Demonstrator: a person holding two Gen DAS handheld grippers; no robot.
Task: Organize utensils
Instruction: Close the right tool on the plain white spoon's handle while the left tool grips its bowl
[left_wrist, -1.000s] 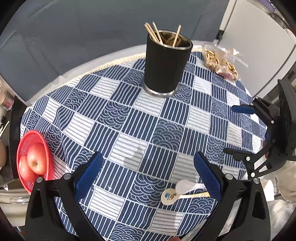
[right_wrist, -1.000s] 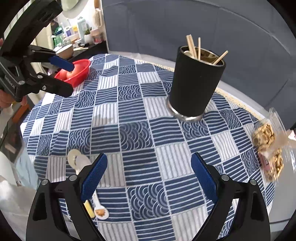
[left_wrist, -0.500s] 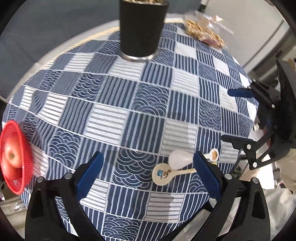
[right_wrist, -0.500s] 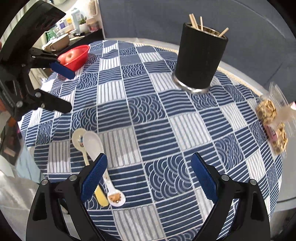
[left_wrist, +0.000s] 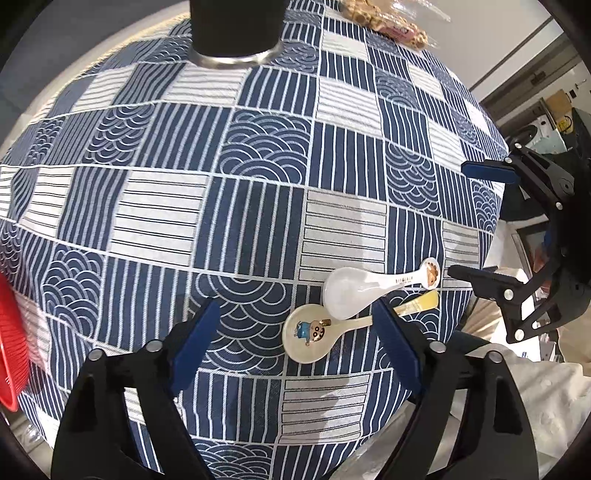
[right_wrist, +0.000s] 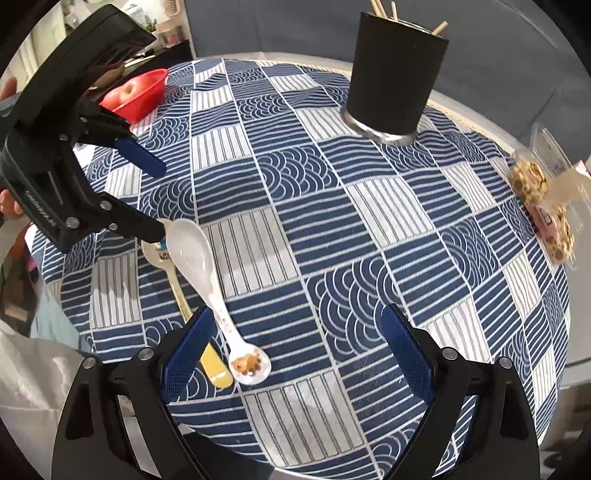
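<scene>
Two ceramic soup spoons lie crossed near my edge of the round table's blue-and-white patchwork cloth (left_wrist: 258, 206). The plain white spoon (left_wrist: 347, 291) rests on top, its bowl over the neck of the cream spoon with a cartoon figure in its bowl (left_wrist: 308, 332). The white one's handle ends in a brown animal print; the cream one's handle ends in yellow.

My left gripper (left_wrist: 295, 332) hangs over the spoons, pointing steeply down. Its jaws have just been closing but stand spread; the cartoon bowl sits between the blue pads, untouched. Whether the right pad meets the cream handle I cannot tell.

My right gripper (right_wrist: 299, 343) hovers over the cloth, jaws spread, gripping nothing. The white spoon's handle end sits between its pads, close to the left one; the yellow handle tip runs under that pad.

Black cylindrical holder with a metal base and wooden chopsticks (right_wrist: 397, 77) stands at the far side, well apart from the spoons. Red plastic basket holding an apple (right_wrist: 136, 90) sits at the left edge. Clear packet of snacks (right_wrist: 543, 206) lies at the right edge.
</scene>
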